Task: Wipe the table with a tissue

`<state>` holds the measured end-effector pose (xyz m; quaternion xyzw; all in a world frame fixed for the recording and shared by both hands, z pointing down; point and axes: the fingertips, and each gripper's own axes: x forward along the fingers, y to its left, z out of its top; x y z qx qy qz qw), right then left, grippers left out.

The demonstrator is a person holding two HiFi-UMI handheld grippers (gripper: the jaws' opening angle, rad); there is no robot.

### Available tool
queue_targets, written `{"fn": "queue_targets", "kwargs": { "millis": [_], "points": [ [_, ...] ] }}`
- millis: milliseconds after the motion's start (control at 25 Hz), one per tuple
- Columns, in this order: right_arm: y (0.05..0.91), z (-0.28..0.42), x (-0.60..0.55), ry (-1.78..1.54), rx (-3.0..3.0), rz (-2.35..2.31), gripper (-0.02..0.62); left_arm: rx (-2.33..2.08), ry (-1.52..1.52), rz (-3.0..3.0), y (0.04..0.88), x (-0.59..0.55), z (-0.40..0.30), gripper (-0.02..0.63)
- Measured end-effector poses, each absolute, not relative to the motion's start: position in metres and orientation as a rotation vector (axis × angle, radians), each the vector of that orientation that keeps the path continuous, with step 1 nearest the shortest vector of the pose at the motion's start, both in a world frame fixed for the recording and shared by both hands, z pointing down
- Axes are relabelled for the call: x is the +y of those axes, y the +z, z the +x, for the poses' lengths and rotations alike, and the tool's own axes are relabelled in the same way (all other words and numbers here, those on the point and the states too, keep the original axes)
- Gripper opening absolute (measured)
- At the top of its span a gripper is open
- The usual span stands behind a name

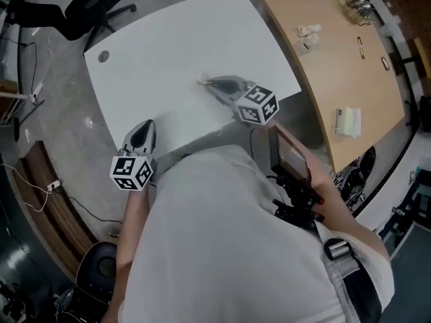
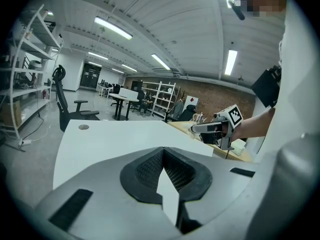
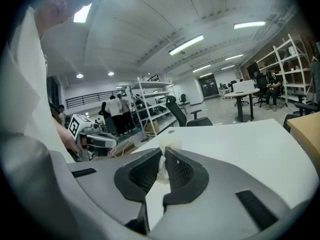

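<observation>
A small crumpled white tissue is pinched between the dark ribbed pads of my right gripper. In the head view that gripper hangs over the near middle of the white table, with a scrap of tissue showing at its tip. My left gripper is at the table's near left edge. Its jaws meet at the tips with nothing between them. The right gripper shows in the left gripper view, raised off the table.
A wooden desk adjoins the white table on the right, carrying a tissue pack and crumpled papers. A black office chair stands beyond the far left corner. A round cable hole marks that corner.
</observation>
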<state>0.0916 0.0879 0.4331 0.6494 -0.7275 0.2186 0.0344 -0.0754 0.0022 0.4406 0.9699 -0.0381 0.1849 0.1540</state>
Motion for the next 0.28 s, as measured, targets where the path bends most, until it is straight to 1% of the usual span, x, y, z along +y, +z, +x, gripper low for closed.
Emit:
{"fn": "queue_targets", "kwargs": {
  "millis": [280],
  "points": [
    [0.441, 0.091, 0.101, 0.729, -2.185, 2.030, 0.031, -0.061, 0.537, 2.773, 0.439, 0.014, -0.072, 0.008]
  ]
}}
